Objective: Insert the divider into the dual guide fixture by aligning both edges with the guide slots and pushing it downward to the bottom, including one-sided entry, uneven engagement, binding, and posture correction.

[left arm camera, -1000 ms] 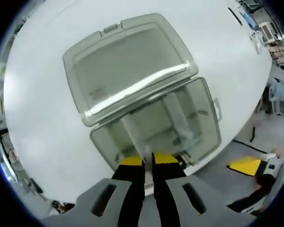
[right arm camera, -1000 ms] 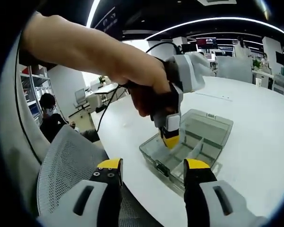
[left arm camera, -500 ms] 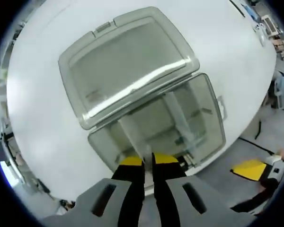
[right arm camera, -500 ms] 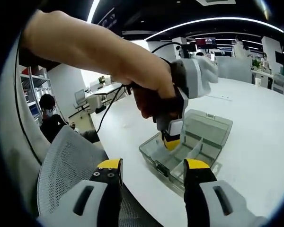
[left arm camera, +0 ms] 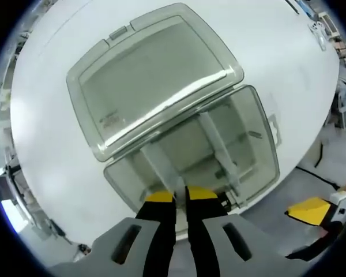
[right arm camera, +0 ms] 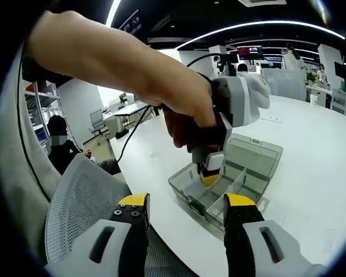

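A clear grey plastic box (left arm camera: 255, 151) lies on the white table (left arm camera: 40, 121) with its lid (left arm camera: 150, 75) folded open beside it. My left gripper (left arm camera: 180, 196) is shut on a thin translucent divider (left arm camera: 160, 168) that stands in the box's near compartment, slanting away from the jaws. A second divider (left arm camera: 219, 147) stands in the box to its right. In the right gripper view a hand holds the left gripper (right arm camera: 208, 178) with its yellow tips down inside the box (right arm camera: 251, 173). My right gripper (right arm camera: 185, 203) hangs open, back from the table edge, holding nothing.
A grey mesh chair (right arm camera: 81, 196) sits under my right gripper, beside the table edge (right arm camera: 179, 231). A cable trails from the left gripper across the table. A person sits at far left (right arm camera: 59, 144). A yellow object (left arm camera: 308, 209) lies on the floor past the table.
The left gripper has sunk a little lower into the box with the divider, and its view has shifted over the box. The right gripper has stayed still and open.
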Motion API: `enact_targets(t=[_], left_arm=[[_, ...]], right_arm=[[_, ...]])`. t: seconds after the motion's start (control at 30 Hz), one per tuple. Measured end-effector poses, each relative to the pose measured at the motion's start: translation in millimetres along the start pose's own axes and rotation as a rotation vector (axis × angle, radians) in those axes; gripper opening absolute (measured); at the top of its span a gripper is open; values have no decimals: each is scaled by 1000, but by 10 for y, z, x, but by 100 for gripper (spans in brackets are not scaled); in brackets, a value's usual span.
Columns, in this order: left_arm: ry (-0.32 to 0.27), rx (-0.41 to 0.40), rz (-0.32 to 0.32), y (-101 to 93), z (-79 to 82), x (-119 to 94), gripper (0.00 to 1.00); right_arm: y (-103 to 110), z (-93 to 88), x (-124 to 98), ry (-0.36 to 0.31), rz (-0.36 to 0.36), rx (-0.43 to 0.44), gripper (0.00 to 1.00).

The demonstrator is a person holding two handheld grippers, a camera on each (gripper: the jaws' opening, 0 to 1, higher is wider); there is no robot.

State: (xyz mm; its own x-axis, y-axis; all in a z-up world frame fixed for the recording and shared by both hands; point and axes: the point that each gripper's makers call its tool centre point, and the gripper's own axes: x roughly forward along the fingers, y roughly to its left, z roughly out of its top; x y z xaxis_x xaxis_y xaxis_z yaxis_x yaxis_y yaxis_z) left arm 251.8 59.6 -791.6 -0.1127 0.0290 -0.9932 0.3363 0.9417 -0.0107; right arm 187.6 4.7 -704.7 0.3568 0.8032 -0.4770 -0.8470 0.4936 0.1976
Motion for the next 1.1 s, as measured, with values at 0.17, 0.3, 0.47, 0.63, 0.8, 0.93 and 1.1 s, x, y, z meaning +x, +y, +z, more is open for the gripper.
enact_targets(t=[0.17, 0.3, 0.47, 0.63, 0.8, 0.93, 1.1], left_arm=[[0, 3, 10, 10, -3, 36, 3], [2, -1, 10, 8, -10, 55, 3], [4, 1, 10, 5, -22, 91, 3], [6, 2, 9, 3, -17, 93, 3], [-1, 0, -2, 3, -24, 91, 4], [-15, -2, -23, 7, -30, 87, 5], [-37, -2, -52, -2, -6, 73, 6]], right_arm=[[1, -1, -2, 0, -2, 0, 48], [7, -9, -5, -1, -3, 2, 48], [3, -17, -4, -1, -4, 2, 48], [8, -21, -5, 0, -5, 3, 48], [8, -25, -2, 2, -4, 2, 48], [8, -26, 0, 3, -5, 2, 48], [15, -26, 3, 5, -3, 1, 48]])
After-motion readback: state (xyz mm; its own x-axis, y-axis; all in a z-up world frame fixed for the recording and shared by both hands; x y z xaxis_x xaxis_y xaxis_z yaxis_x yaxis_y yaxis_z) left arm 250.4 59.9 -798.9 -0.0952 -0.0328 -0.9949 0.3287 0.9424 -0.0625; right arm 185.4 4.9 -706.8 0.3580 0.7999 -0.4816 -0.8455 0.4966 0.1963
